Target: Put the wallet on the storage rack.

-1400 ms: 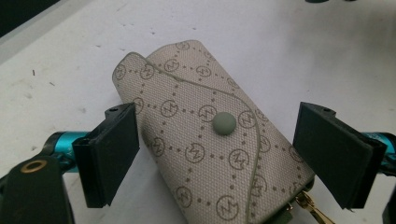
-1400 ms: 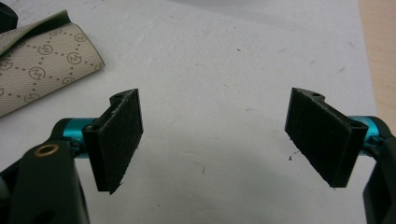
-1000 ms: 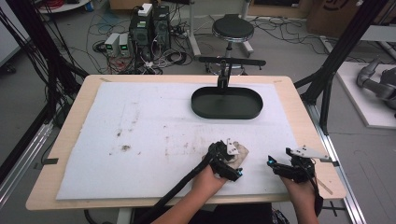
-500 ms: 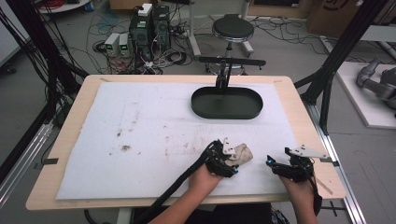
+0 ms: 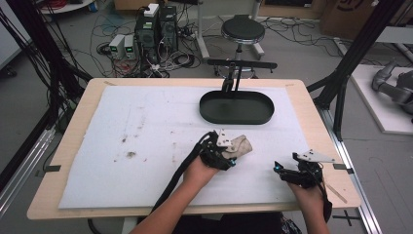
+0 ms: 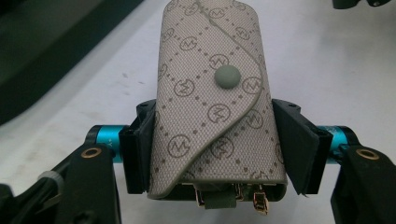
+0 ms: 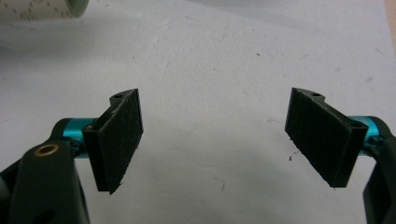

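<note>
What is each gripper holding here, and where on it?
Left gripper clamps the patterned key pouch across its sides, near the open end. Right gripper holds nothing.

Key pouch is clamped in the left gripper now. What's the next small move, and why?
Probably carry the key pouch toward the black tray. The left gripper has just closed on its sides, while the right gripper waits open over the white mat.

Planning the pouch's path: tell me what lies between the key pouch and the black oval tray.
Nothing: in the high view, bare white mat separates the key pouch from the black oval tray.
</note>
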The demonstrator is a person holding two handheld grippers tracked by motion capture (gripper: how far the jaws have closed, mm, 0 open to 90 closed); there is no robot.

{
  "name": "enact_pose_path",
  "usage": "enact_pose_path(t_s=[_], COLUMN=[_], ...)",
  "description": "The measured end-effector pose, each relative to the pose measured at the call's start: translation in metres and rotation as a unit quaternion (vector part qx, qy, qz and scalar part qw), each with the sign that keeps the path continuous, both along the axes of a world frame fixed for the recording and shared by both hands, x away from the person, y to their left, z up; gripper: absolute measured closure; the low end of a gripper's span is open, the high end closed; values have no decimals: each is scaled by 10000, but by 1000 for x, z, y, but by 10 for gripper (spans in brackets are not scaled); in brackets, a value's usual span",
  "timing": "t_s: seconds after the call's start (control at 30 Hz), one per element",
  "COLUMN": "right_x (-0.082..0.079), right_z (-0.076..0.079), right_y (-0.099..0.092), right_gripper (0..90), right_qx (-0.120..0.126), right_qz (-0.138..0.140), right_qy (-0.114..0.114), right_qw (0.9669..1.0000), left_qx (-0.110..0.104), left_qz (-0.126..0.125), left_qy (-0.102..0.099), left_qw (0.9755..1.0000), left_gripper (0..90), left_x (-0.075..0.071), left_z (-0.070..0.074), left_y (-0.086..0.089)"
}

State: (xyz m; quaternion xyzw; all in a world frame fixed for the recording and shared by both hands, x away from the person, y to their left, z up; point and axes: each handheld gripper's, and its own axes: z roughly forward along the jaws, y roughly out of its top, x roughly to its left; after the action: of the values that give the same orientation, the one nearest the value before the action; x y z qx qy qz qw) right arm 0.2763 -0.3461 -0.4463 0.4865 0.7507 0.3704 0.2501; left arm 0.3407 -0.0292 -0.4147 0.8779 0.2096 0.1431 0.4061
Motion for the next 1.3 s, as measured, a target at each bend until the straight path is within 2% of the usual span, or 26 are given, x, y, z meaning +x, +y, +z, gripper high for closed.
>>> enact_pose_path(t_s=[0.13,0.23,0.33,0.5,0.57,0.8,0.87,0.97,1.1,1.3], right_x=[4,6,10,14,15,19,21,22,24,25], right_z=[0,0,0,0,0,0,0,0,0,-1], right_y=[4,7,11,16,18,24,26,27,29,29], right_gripper=[195,195,195,195,195,195,195,195,195,195], right_qx=[-14,-2,19,15,5,1,-13,-21,-29,-46], right_qz=[56,98,163,238,275,343,373,381,408,411], right_qy=[-3,8,18,20,18,34,32,37,59,46], right_qw=[10000,10000,9999,9997,9996,9994,9993,9993,9991,9991], left_qx=[16,-88,32,-85,-61,-217,-288,-220,-285,-281], left_qz=[13,71,142,166,176,92,38,-43,-102,-166], left_qy=[-97,-94,-114,-121,-109,-113,-107,-121,-85,3], left_qw=[10000,9999,9998,9998,9998,9997,9995,9997,9995,9995], left_gripper=[364,364,363,363,362,361,361,361,361,362], left_x=[12,21,30,48,56,82,89,101,117,142], left_z=[11,16,22,32,38,55,59,64,67,61], left_y=[10,17,22,31,35,44,44,42,37,27])
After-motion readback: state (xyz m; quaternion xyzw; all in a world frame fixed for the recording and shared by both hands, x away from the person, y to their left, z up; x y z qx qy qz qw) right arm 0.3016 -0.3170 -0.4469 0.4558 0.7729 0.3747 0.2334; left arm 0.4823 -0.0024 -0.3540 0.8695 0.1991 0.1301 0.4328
